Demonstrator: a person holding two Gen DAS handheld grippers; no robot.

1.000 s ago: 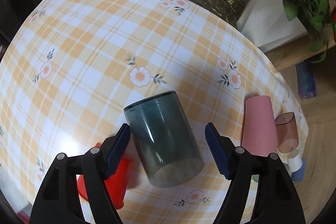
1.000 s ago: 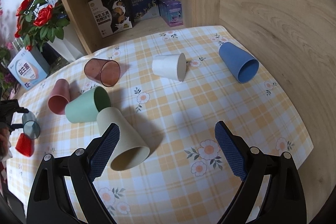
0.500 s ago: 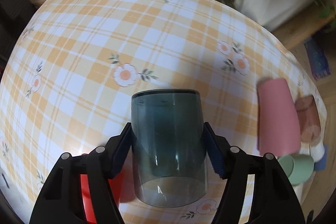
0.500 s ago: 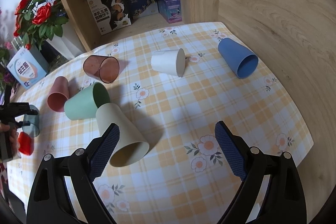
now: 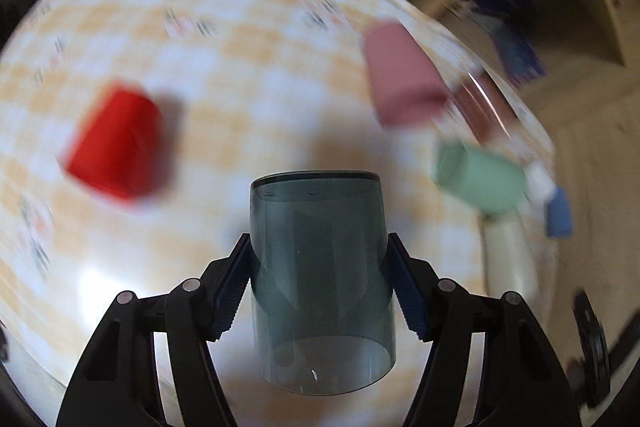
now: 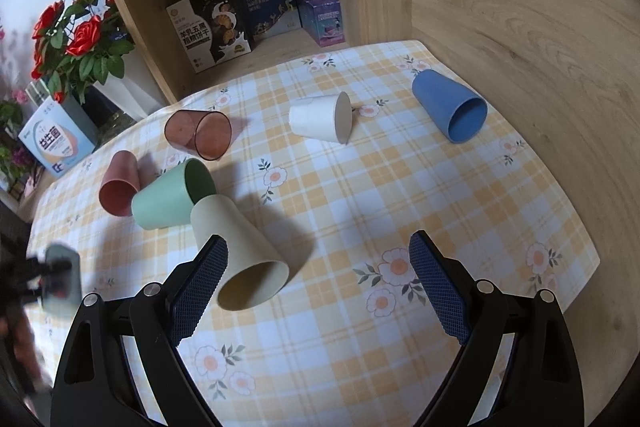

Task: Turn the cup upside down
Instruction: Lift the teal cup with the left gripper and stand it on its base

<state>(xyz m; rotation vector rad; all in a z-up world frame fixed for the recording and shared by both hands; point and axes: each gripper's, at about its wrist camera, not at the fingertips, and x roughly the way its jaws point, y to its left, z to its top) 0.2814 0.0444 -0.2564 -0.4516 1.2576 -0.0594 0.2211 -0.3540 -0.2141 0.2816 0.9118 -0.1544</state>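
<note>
My left gripper (image 5: 319, 283) is shut on a clear grey-blue cup (image 5: 320, 267), held above the checked tablecloth (image 5: 240, 67) with its closed base pointing away and its open rim toward the camera. The same cup shows blurred at the far left of the right wrist view (image 6: 62, 279). My right gripper (image 6: 318, 287) is open and empty above the cloth, with a cream cup (image 6: 236, 255) lying on its side by its left finger.
A red cup (image 5: 116, 143) stands upside down on the cloth. Lying on their sides are pink (image 6: 120, 183), green (image 6: 172, 195), clear brown (image 6: 198, 135), white (image 6: 320, 117) and blue (image 6: 450, 105) cups. A shelf with boxes (image 6: 256, 11) and a rose vase (image 6: 80, 43) stand behind.
My left gripper closed on the grey-blue cup, lifted it off the cloth and swung right; the view is now blurred. The right gripper stayed open and almost still.
</note>
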